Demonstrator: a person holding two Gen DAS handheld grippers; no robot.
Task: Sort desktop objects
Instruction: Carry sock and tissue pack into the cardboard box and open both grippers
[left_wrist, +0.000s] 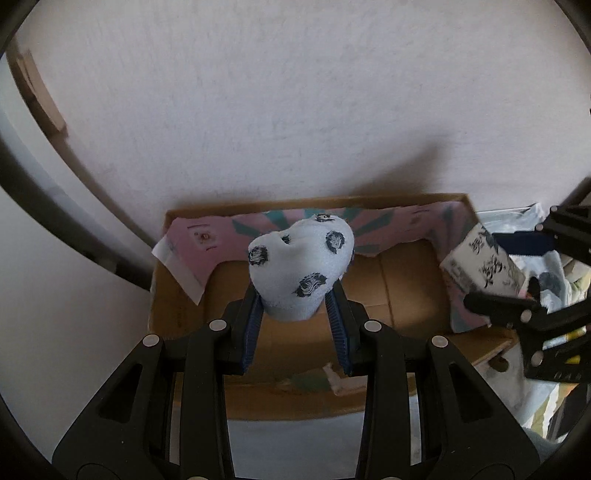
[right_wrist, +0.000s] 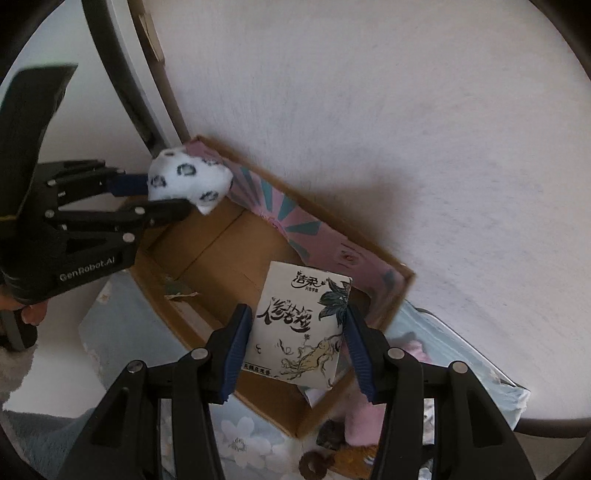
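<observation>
My left gripper (left_wrist: 295, 295) is shut on a pale blue rolled sock with dark spots (left_wrist: 301, 264) and holds it above the open cardboard box (left_wrist: 391, 277). The sock also shows in the right wrist view (right_wrist: 188, 179), above the box's left end (right_wrist: 199, 254). My right gripper (right_wrist: 295, 325) is shut on a white tissue pack with black writing and a ginseng drawing (right_wrist: 299, 325), held over the box's right end. That pack shows in the left wrist view (left_wrist: 484, 264), between the right gripper's fingers (left_wrist: 498, 304).
The box stands against a white wall (left_wrist: 295, 110) and is lined with pink and teal paper (left_wrist: 373, 221). It rests on a pale blue flowered cloth (right_wrist: 122, 325). A pink item (right_wrist: 364, 421) and small brown things (right_wrist: 332, 458) lie beside the box's near right corner.
</observation>
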